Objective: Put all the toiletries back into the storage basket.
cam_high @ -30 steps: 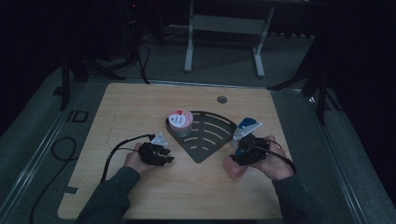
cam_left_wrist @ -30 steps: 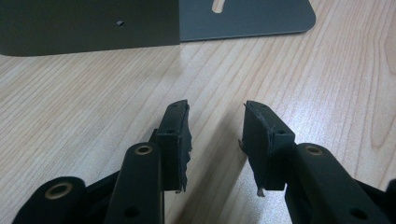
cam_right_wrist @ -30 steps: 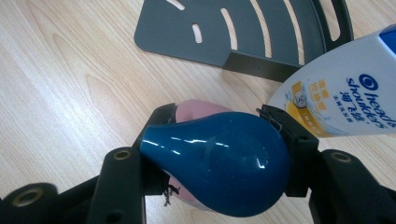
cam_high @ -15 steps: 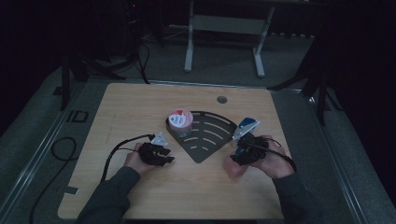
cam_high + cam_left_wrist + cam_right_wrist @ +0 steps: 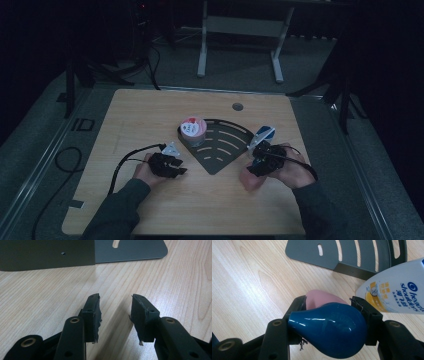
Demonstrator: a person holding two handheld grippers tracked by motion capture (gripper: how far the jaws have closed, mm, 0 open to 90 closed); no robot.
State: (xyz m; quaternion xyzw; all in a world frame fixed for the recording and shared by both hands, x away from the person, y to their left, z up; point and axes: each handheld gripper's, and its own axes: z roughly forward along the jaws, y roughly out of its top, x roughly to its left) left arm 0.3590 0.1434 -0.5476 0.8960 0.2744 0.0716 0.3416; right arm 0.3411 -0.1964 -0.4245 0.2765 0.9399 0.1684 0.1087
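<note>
glossy blue bulb with a pink end, lying level between the jaws near the table's right edge; white shampoo bottle is seen just beside it.

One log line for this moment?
left tool: open, empty, over table | right tool: shut on blue bulb | shampoo bottle: beside | rack: centre

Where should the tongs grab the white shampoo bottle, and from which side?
Probably around its flat white body, low down near the table. The shampoo bottle stands upright beside the dark fan-shaped rack, so coming in level from the open table side, away from the rack, looks easiest. The right tongs are already shut on a blue and pink bulb; the left tongs are open.
</note>
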